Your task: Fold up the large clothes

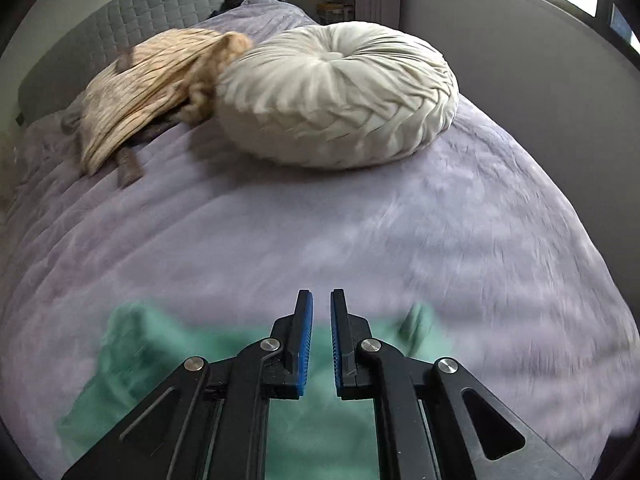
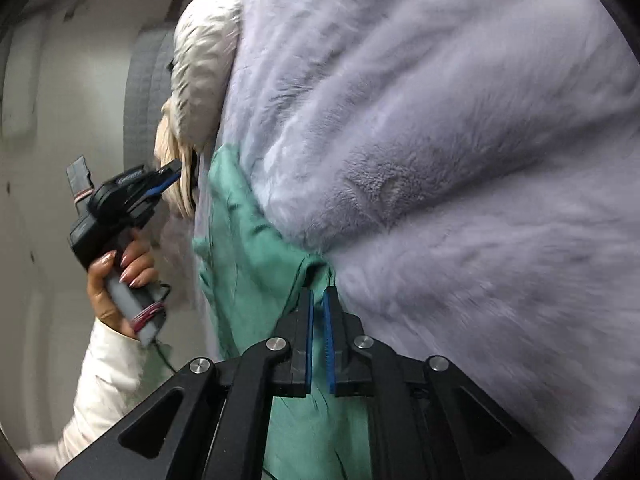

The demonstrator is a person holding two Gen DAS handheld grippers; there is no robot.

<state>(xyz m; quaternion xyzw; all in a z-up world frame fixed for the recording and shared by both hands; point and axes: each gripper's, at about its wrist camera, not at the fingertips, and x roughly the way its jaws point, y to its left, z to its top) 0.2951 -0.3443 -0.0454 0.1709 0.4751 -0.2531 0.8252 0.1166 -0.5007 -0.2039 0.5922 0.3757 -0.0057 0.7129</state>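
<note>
Left gripper: the left gripper (image 1: 321, 300) sat at the bottom centre of its own view, jaws a little apart with nothing between the blue pads, hovering over the green cloth. The right wrist view caught it from outside (image 2: 170, 174) at mid left, gripped by a hand (image 2: 120, 280) with long pale nails and a white sleeve.

Right gripper: only its own view showed the right gripper (image 2: 319, 300), bottom centre, pads nearly together and pinching a fold of the green garment.

Green garment: in the left view the green garment (image 1: 168, 356) was a blurry patch spread along the bottom of the frame on the lilac blanket (image 1: 360, 240). The right view had it (image 2: 248, 248) running from centre down to the bottom edge, against the same fuzzy blanket (image 2: 460, 140).

Only in the left view, clearly: round cream cushion (image 1: 340, 92) upper centre, tan striped pillow (image 1: 140, 88) touching it at upper left, grey quilted headboard (image 1: 160, 4) behind.

Right view extras: cushion edge (image 2: 200, 68) at upper left, pretty blurred.
</note>
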